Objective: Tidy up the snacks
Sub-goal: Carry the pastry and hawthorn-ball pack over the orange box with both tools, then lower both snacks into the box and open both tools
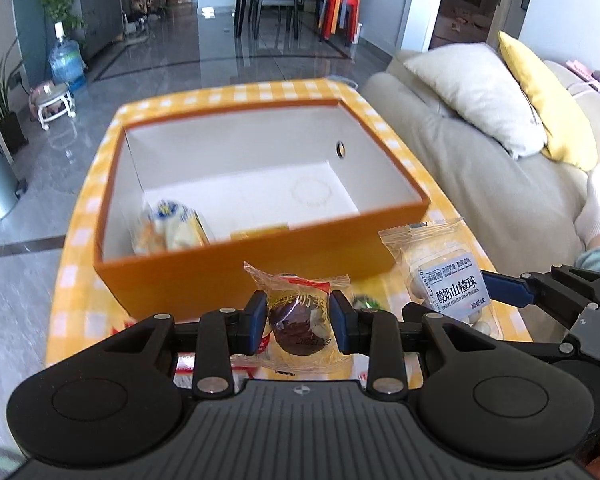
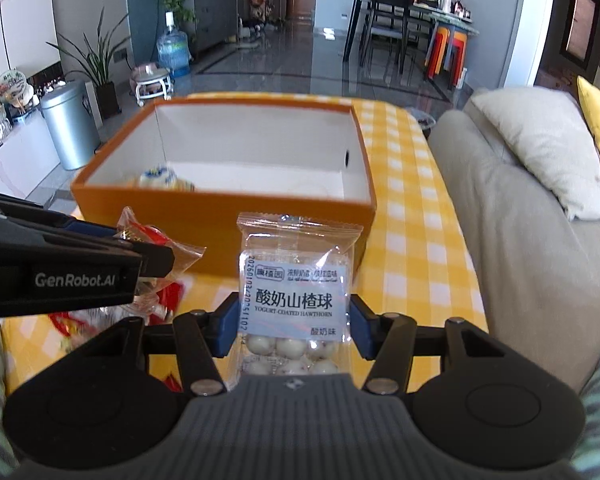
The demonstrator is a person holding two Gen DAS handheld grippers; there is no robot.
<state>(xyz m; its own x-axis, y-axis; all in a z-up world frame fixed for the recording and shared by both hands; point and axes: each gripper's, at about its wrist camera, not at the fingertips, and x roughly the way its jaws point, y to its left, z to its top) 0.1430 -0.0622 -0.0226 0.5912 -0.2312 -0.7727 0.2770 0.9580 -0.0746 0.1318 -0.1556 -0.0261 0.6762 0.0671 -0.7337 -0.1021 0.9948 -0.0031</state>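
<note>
left tongs (image 1: 299, 322) clamp a dark wrapped sweet (image 1: 298, 326), right tongs (image 2: 292, 326) clamp the hawthorn packet (image 2: 294, 300), orange box (image 2: 220, 204) at twelve o'clock.

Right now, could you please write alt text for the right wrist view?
The right gripper holds a clear packet of yogurt-coated hawthorn balls in front of an open orange box on a yellow checked tablecloth. At left, the left gripper holds a wrapped snack.
</note>
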